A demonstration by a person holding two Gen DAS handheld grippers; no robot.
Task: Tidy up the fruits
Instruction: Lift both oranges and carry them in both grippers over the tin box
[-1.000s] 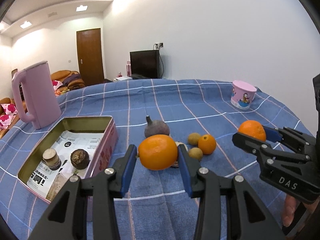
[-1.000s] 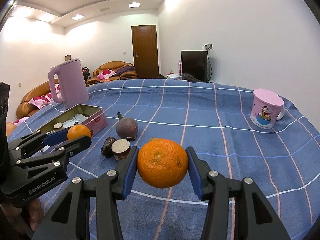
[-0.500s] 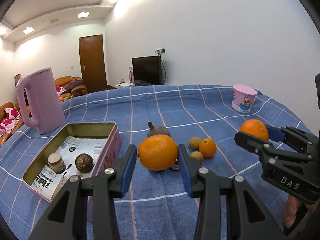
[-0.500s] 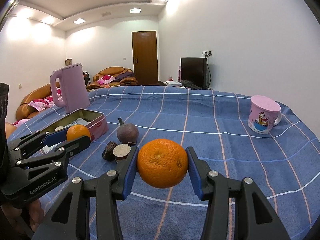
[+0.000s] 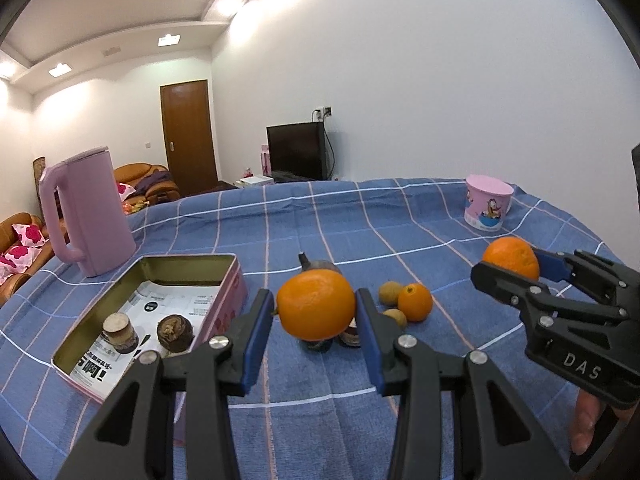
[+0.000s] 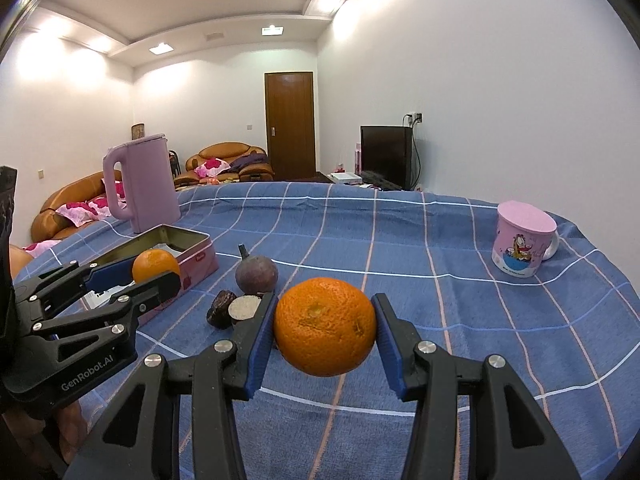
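Each gripper clamps an orange above the blue cloth: the left gripper holds a smaller orange beside the open tin, the right gripper a bigger orange, likely bound there.

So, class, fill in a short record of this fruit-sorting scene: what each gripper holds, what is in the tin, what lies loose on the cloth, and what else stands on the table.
left gripper: shut on an orange, held above the cloth
right gripper: shut on a larger orange
pink tin: open, two cut brown fruits on printed paper
loose on blue checked cloth: purple fruit, small orange, two small brownish fruits
also on table: pink kettle, pink cartoon mug
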